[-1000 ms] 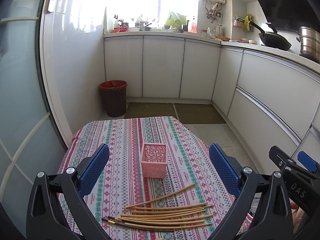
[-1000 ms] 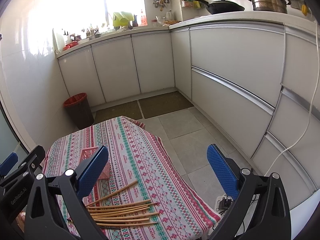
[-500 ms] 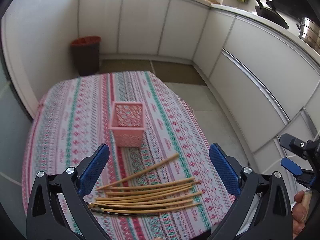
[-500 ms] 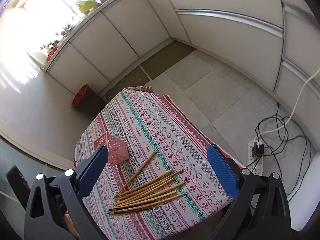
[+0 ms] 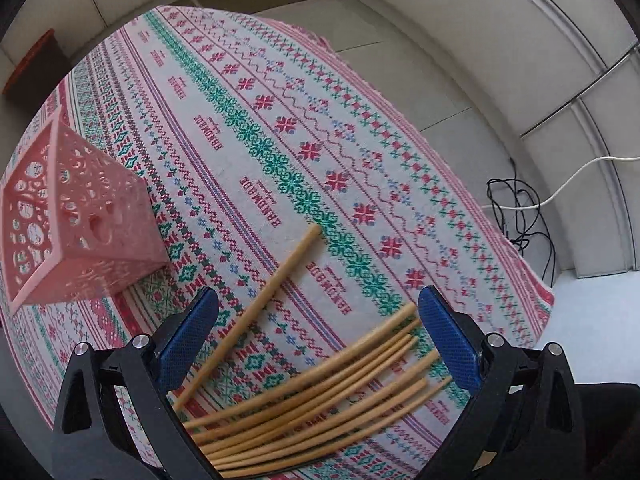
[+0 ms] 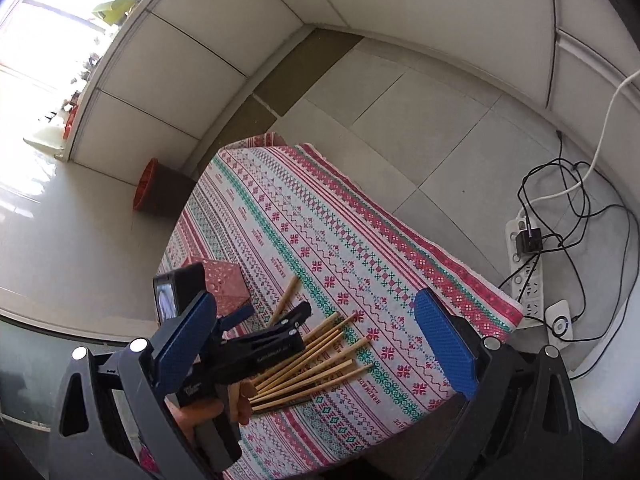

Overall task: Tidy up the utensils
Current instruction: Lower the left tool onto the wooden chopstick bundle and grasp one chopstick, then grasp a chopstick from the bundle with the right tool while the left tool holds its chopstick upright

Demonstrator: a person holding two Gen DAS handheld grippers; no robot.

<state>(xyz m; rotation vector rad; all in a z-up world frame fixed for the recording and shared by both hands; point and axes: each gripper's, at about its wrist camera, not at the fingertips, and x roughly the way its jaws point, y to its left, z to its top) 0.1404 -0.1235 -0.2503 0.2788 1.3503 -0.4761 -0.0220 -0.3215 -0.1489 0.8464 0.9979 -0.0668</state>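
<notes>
- White cabinet fronts (image 6: pixel 192 76) run along the walls and meet at a corner.
- Grey tile floor (image 6: pixel 420 120), two dark mats (image 6: pixel 320 60) at the cabinet base.
- Bright window (image 6: pixel 48 12) above the cabinets, washed out.
- Red-rimmed bin (image 6: pixel 154 192) beyond the counter's far corner.
- Power strip (image 6: pixel 528 264) with tangled black cables (image 6: pixel 568 208) on the floor off the counter's right edge.
- Patterned tablecloth (image 6: pixel 320 240) covers the counter.

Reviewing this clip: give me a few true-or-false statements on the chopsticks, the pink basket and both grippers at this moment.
1. The left gripper is open above the chopsticks. True.
2. Several chopsticks already stand in the pink basket. False: none show inside; all lie on the tablecloth.
3. One chopstick lies angled apart from the bundle. True.
4. The right gripper is shut on a chopstick. False: it is open and holds nothing.
</notes>
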